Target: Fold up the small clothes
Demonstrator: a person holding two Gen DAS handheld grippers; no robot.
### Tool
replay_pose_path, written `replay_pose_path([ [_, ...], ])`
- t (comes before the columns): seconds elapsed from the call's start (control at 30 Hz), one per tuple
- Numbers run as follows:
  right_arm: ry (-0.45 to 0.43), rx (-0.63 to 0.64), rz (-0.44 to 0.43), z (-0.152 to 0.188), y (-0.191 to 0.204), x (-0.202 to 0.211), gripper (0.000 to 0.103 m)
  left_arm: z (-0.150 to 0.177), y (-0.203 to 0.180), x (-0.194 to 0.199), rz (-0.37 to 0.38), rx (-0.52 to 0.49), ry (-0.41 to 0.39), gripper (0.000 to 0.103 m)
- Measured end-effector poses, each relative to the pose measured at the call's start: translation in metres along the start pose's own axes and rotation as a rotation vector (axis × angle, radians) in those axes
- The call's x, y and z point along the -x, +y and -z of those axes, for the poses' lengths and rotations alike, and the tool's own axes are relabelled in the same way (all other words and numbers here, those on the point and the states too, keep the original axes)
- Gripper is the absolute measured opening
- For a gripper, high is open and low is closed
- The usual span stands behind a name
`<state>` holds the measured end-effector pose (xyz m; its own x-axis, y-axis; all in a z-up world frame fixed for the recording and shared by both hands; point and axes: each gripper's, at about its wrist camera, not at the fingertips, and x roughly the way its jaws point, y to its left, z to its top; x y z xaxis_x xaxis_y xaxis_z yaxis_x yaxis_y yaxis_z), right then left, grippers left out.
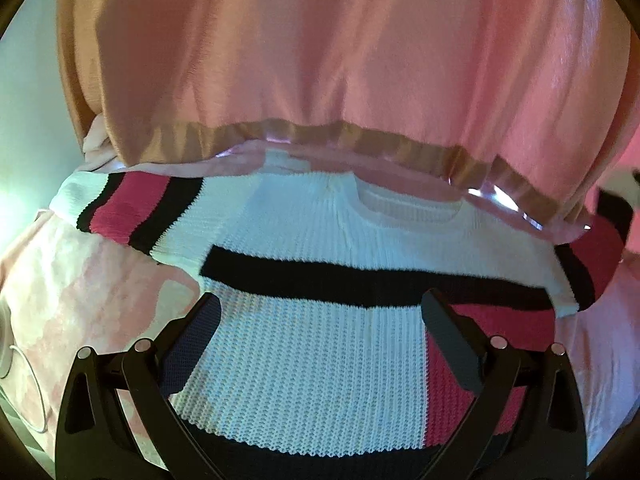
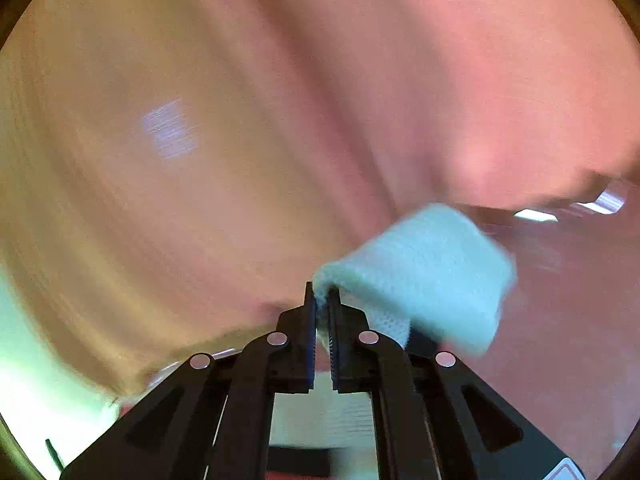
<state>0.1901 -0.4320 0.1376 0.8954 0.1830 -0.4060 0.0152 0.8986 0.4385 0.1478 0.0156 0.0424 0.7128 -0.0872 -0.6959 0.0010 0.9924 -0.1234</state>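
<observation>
A small knit sweater (image 1: 304,360), white with black and pink stripes, lies flat on a pink patterned cover (image 1: 100,300), neck toward the person. My left gripper (image 1: 320,316) hovers open over the sweater's body, its fingers wide apart and nothing pinched between them. One striped sleeve (image 1: 132,216) lies out to the left; the other sleeve (image 1: 592,264) runs up at the right edge. In the right wrist view, my right gripper (image 2: 322,300) is shut on a white knit sleeve cuff (image 2: 424,272), which folds over to the right of the fingers.
A person in a pink top (image 1: 320,60) stands close behind the sweater, filling the upper part of both views. A white cable (image 1: 28,380) lies on the cover at the lower left.
</observation>
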Motion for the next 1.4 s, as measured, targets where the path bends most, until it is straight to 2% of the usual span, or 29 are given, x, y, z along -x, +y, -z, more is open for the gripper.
replay_pose_path([
  [0.1,0.135,0.116,-0.142,0.038,0.094,-0.055,0.006,-0.005,0.011,0.007,0.013,0.028,-0.02,0.098],
  [0.13,0.204,0.159,-0.175,0.062,0.125,-0.082,0.006,-0.006,0.014,0.008,0.019,0.037,-0.022,0.098],
  [0.23,0.394,0.228,-0.225,0.135,0.176,-0.139,0.012,-0.01,0.027,0.008,0.039,0.063,-0.025,0.098],
  [0.3,0.478,0.293,-0.192,0.173,0.197,-0.162,0.012,-0.014,0.037,0.004,0.05,0.084,-0.017,0.098],
  [0.37,0.466,0.377,-0.162,0.184,0.205,-0.157,0.012,-0.019,0.046,-0.004,0.094,0.106,0.013,0.098],
  [0.4,0.45,0.406,-0.136,0.18,0.204,-0.15,0.012,-0.021,0.049,-0.009,0.11,0.118,0.028,0.098],
  [0.47,0.401,0.453,-0.031,0.173,0.194,-0.122,0.028,-0.025,0.055,-0.022,0.112,0.13,0.059,0.098],
  [0.5,0.376,0.468,0.029,0.168,0.182,-0.106,0.048,-0.024,0.056,-0.028,0.109,0.13,0.071,0.098],
  [0.53,0.343,0.463,0.104,0.161,0.163,-0.087,0.057,-0.024,0.056,-0.035,0.107,0.129,0.093,0.098],
  [0.6,0.338,0.424,0.207,0.153,0.128,-0.065,0.058,-0.021,0.058,-0.059,0.139,0.165,0.178,0.098],
  [0.7,0.389,0.376,0.383,0.153,0.067,-0.054,0.058,-0.012,0.055,-0.094,0.198,0.246,0.299,0.098],
  [0.77,0.451,0.315,0.407,0.156,0.026,-0.054,0.058,-0.009,0.05,-0.109,0.216,0.275,0.317,0.097],
  [0.87,0.507,0.312,0.392,0.168,0.0,-0.059,0.058,-0.007,0.037,-0.128,0.222,0.283,0.329,0.096],
  [0.9,0.509,0.331,0.395,0.172,-0.004,-0.06,0.058,-0.006,0.032,-0.135,0.224,0.288,0.338,0.088],
  [0.93,0.51,0.349,0.402,0.178,-0.006,-0.062,0.058,-0.004,0.03,-0.14,0.23,0.292,0.349,0.072],
  [0.97,0.519,0.353,0.397,0.182,-0.01,-0.067,0.058,-0.003,0.025,-0.149,0.241,0.291,0.37,0.062],
  [1.0,0.523,0.345,0.387,0.185,-0.011,-0.072,0.058,-0.003,0.021,-0.154,0.225,0.269,0.37,0.048],
  [1.03,0.528,0.336,0.372,0.187,-0.01,-0.078,0.058,-0.005,0.016,-0.154,0.176,0.222,0.343,0.034],
  [1.07,0.531,0.341,0.356,0.19,-0.01,-0.086,0.057,-0.006,0.012,-0.154,0.17,0.192,0.326,0.024],
  [1.1,0.533,0.357,0.343,0.192,-0.009,-0.092,0.043,-0.009,0.01,-0.152,0.185,0.168,0.32,0.008],
  [1.13,0.536,0.381,0.352,0.194,-0.005,-0.1,0.013,-0.013,0.011,-0.151,0.199,0.168,0.314,0.008],
  [1.17,0.52,0.379,0.356,0.192,-0.003,-0.103,0.013,-0.02,0.014,-0.144,0.221,0.178,0.279,0.008],
  [1.23,0.433,0.312,0.311,0.173,0.007,-0.094,0.012,-0.033,0.021,-0.133,0.242,0.185,0.213,0.008],
  [1.3,0.348,0.262,0.289,0.152,0.013,-0.079,0.011,-0.042,0.03,-0.126,0.234,0.192,0.16,0.008],
  [1.33,0.337,0.263,0.297,0.151,0.012,-0.077,0.011,-0.043,0.033,-0.128,0.216,0.188,0.149,0.008],
  [1.37,0.371,0.271,0.336,0.157,0.004,-0.082,0.011,-0.04,0.037,-0.136,0.179,0.178,0.158,0.008],
  [1.4,0.444,0.27,0.377,0.17,-0.01,-0.092,0.011,-0.036,0.04,-0.146,0.166,0.175,0.182,0.008],
])
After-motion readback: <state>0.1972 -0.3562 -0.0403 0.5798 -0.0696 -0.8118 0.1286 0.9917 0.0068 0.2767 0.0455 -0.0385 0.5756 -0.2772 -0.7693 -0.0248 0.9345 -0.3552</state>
